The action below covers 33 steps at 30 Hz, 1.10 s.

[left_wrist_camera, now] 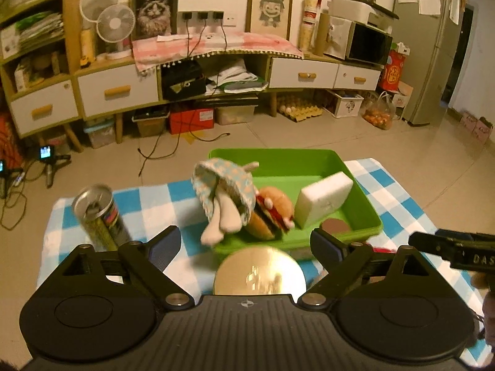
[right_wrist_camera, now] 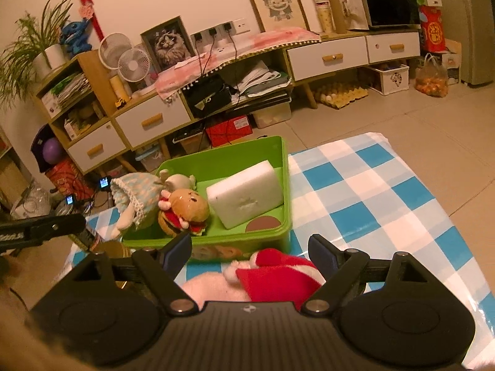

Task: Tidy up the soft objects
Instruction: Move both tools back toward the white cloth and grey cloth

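Your left gripper (left_wrist_camera: 244, 244) gapes empty above a gold lid (left_wrist_camera: 259, 270); only your right gripper (right_wrist_camera: 249, 252), apart, shows the red-hatted plush (right_wrist_camera: 278, 275) before the green bin (right_wrist_camera: 216, 167) of toys.

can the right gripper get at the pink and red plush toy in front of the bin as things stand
Probably yes. The right gripper is open and the pink and red plush toy lies right under its spread fingers, outside the green bin, with nothing on top of it.
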Available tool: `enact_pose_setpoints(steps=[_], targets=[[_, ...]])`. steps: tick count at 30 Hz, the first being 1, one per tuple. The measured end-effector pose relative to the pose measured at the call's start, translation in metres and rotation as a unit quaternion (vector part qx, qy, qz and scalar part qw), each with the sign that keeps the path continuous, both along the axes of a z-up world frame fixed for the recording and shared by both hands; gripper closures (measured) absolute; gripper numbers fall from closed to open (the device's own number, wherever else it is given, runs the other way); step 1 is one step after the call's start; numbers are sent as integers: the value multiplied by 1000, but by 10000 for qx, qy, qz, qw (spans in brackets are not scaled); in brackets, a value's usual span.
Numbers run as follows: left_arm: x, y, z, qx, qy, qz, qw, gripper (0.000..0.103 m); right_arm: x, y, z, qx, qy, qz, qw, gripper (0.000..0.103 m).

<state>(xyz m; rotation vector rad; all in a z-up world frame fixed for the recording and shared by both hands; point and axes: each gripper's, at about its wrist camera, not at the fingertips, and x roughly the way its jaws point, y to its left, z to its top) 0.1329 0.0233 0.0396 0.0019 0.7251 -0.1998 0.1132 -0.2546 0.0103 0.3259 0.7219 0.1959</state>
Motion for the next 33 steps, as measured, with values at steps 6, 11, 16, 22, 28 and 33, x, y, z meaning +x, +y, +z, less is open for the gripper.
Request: enact_pose_setpoints(steps=[6, 11, 16, 22, 28, 33], targets=[[-26, 14, -11, -117, 75, 120, 9998, 13, -14, 6, 0, -244, 15, 159, 9996, 52], [-52, 20, -23, -46, 18, 94, 9999, 11, -23, 11, -4, -418, 49, 249, 9988, 52], [-74, 30, -42, -51, 111, 107, 9999, 10, -32, 22, -8, -619, 64, 419, 9972, 52], [-87, 44, -64, -163, 216, 158, 9995, 10, -44, 40, -16, -900, 18, 735, 9932, 51], [-101, 46, -83, 220, 204, -60, 9995, 9, -57, 60, -24, -1055, -167, 1183, 9872, 51], [-107, 51, -98, 357, 245, -199, 9989, 9, -68, 77, -36, -1225, -321, 1545, 9798, 51]])
